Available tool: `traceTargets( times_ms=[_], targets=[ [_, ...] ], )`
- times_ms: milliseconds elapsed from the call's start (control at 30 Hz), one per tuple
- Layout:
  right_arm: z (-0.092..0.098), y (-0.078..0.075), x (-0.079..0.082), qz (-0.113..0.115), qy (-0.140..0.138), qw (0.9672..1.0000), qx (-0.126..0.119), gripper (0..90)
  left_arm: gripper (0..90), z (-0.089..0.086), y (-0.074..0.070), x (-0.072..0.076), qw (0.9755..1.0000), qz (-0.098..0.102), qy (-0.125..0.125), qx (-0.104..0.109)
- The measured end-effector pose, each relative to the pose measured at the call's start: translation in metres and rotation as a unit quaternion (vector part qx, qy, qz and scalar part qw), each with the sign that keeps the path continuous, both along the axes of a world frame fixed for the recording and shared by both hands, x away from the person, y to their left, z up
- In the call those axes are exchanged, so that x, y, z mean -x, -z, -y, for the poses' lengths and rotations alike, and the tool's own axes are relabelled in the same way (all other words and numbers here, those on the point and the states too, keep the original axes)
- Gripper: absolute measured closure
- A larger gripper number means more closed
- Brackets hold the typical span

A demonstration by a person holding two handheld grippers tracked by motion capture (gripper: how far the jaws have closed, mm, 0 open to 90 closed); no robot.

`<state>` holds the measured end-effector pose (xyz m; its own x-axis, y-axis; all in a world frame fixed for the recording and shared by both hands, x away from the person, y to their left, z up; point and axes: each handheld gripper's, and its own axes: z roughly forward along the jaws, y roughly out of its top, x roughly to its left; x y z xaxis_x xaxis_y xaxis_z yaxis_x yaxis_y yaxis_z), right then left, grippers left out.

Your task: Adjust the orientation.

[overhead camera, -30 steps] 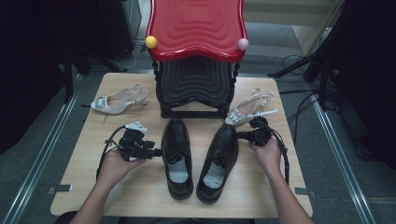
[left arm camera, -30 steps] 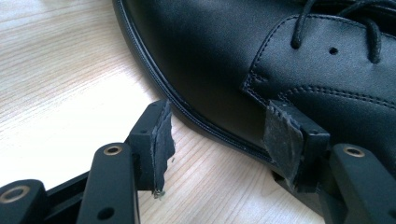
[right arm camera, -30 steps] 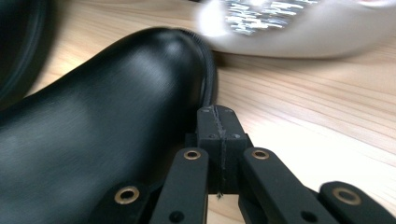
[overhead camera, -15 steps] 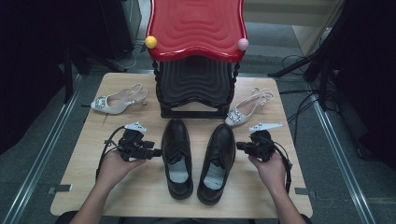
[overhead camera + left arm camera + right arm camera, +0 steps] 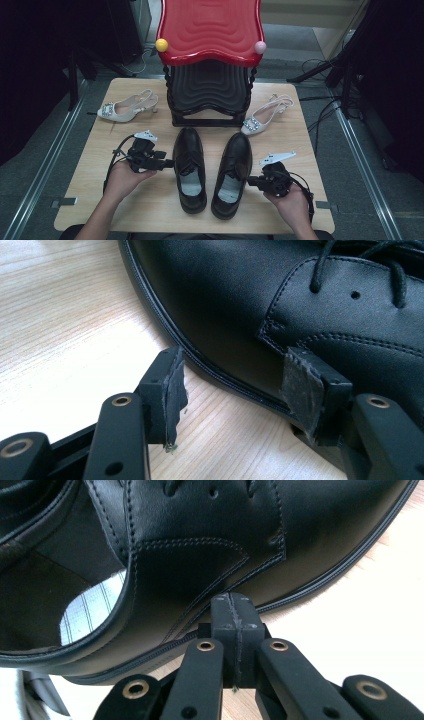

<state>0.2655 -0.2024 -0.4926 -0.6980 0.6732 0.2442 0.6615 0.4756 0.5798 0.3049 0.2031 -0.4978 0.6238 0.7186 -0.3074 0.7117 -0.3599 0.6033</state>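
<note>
Two black leather lace-up shoes lie side by side, toes away from me: the left shoe (image 5: 190, 167) and the right shoe (image 5: 232, 172). My left gripper (image 5: 168, 162) points at the left shoe's outer side. In the left gripper view its jaws (image 5: 235, 387) stand open, with the shoe's welt and side (image 5: 280, 295) just ahead and one pad (image 5: 299, 385) up against the upper. My right gripper (image 5: 251, 181) is at the right shoe's outer side. In the right gripper view it (image 5: 234, 607) is shut with nothing between the pads, right at the shoe's flank (image 5: 200, 565).
A black shoe rack with a red wavy top (image 5: 210, 30) stands at the back middle of the wooden table (image 5: 150, 205). A white jewelled slingback heel (image 5: 125, 107) lies at the back left, its mate (image 5: 264, 117) at the back right. Cables trail from both grippers.
My right gripper has come back from beside the white heel at the back right to the near side of the right black shoe. The left gripper has kept still.
</note>
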Motion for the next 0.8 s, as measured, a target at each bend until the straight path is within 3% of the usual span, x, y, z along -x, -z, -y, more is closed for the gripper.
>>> traceTargets(
  times_ms=[133,500,667,800],
  targets=[
    [-0.003,0.005,-0.003,-0.002,0.002,0.9999,0.014,90.0,42.9,0.001,0.0,0.0,1.0,-0.001,0.002,-0.001],
    [-0.013,0.006,-0.008,0.003,0.006,0.9999,0.014,90.0,43.8,-0.001,0.001,0.003,1.0,-0.002,0.0,0.001],
    [-0.019,0.006,-0.013,0.003,0.005,0.9999,0.015,90.0,55.5,-0.001,0.002,0.005,0.9997,-0.015,0.007,0.018],
    [-0.026,0.006,-0.018,0.009,0.004,0.9998,0.019,90.0,68.4,0.004,0.007,0.005,0.9993,-0.031,0.021,0.009]
  ],
)
